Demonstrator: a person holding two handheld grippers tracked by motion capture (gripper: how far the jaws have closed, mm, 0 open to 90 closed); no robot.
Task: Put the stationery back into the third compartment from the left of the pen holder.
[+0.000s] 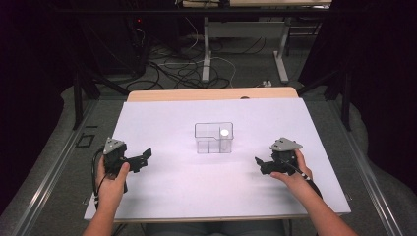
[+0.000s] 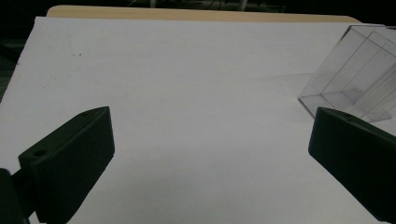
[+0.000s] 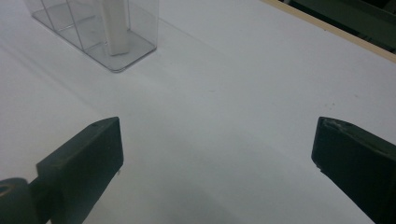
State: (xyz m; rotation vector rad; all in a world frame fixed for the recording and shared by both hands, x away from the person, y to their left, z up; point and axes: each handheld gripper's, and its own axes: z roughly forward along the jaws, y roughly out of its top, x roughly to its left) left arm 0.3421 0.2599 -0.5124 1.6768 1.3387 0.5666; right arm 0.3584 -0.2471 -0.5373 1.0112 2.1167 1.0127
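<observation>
On the counter: clear divided box at centre, upright, white tube standing in its right rear cell.
Left tongs: gaping, empty, resting well left of box.
Right tongs: spread wide, empty, aimed boxward, likely readying a reach.

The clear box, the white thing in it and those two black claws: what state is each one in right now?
Clear box: upright on the white table, open on top, split into compartments.
White cylinder: standing upright in a right-hand compartment.
Left gripper: open, holding nothing, apart from the box.
Right gripper: open, holding nothing, apart from the box.
</observation>
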